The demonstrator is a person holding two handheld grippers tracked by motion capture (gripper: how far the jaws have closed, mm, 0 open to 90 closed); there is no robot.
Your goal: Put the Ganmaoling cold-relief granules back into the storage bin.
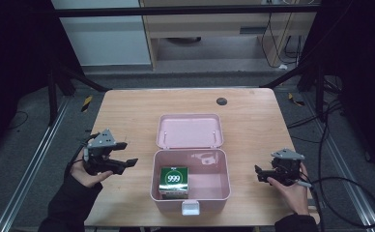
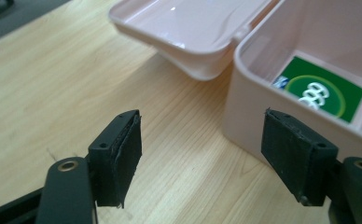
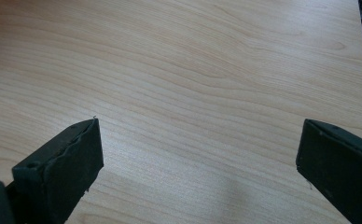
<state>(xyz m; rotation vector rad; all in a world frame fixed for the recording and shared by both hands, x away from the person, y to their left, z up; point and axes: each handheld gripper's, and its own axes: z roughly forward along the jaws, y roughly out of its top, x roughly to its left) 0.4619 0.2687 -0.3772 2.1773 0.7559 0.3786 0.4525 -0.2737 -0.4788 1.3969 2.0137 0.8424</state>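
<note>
Table: a light wooden table (image 1: 127, 116) takes up the middle of the high view, with dark floor around it.
Box: a pink box (image 1: 190, 180) sits at lower centre of the high view, open, its lid (image 1: 189, 130) folded back flat on the table just above it in the frame.
Box in left gripper view: its near wall (image 2: 244, 116) rises at right of the frame, and the lid (image 2: 188, 28) lies across the top centre.
Carton: a green carton (image 1: 174, 180) marked "999" lies inside the box, against its left wall as the high view shows it; in the left gripper view its green top (image 2: 323, 95) shows at upper right.
Latch: a white latch (image 1: 191, 208) hangs on the box's front edge at the bottom of the high view.
Left gripper: the left gripper (image 1: 126, 153) is held at left of the box, apart from it, jaws spread with nothing between them; the left gripper view shows bare wood in the gap.
Right gripper: the right gripper (image 1: 258, 174) is held at right of the box, apart from it; the right gripper view shows its jaws spread wide over bare table (image 3: 193, 84), gripping nothing.
Hands: the left hand (image 1: 86, 171) and the right hand (image 1: 292, 191) come in from the bottom corners of the high view.
Table mark: a small dark round disc (image 1: 222, 101) lies near the table's upper edge.
</note>
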